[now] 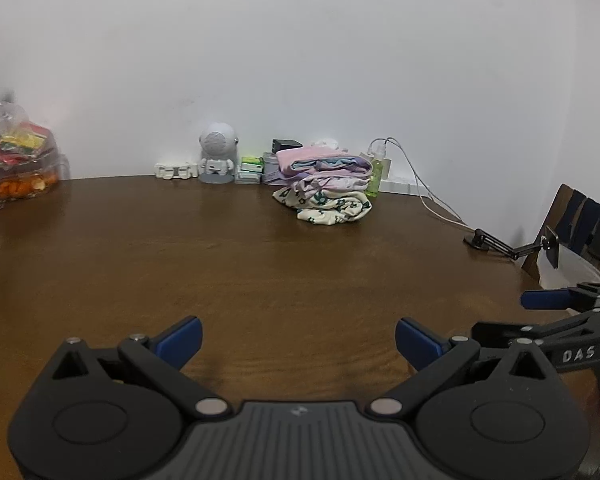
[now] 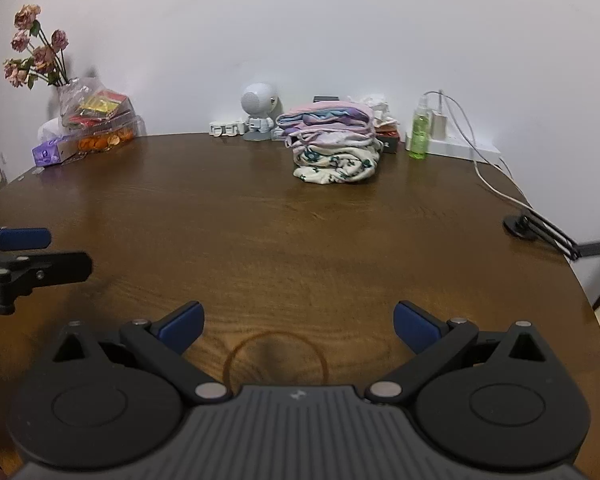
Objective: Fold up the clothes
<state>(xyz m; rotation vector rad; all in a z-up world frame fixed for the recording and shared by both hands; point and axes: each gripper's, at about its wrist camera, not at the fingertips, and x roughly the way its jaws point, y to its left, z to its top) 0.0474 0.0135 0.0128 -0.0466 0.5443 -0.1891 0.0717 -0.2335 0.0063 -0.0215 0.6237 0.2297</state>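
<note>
Well back on the brown wooden table, near the white wall, sits a stack of folded clothes: pink and lilac pieces on top, a cream garment with dark green flowers at the bottom. Both grippers hover low over the bare near part of the table, well apart from the stack. The left gripper has its blue-tipped jaws spread wide with nothing between them, and the right gripper is spread just as wide, also empty. Just left of the stack stands a small white robot figure, and to its right a green bottle beside a white charger with cables. Dried roses rise at the far left corner
</note>
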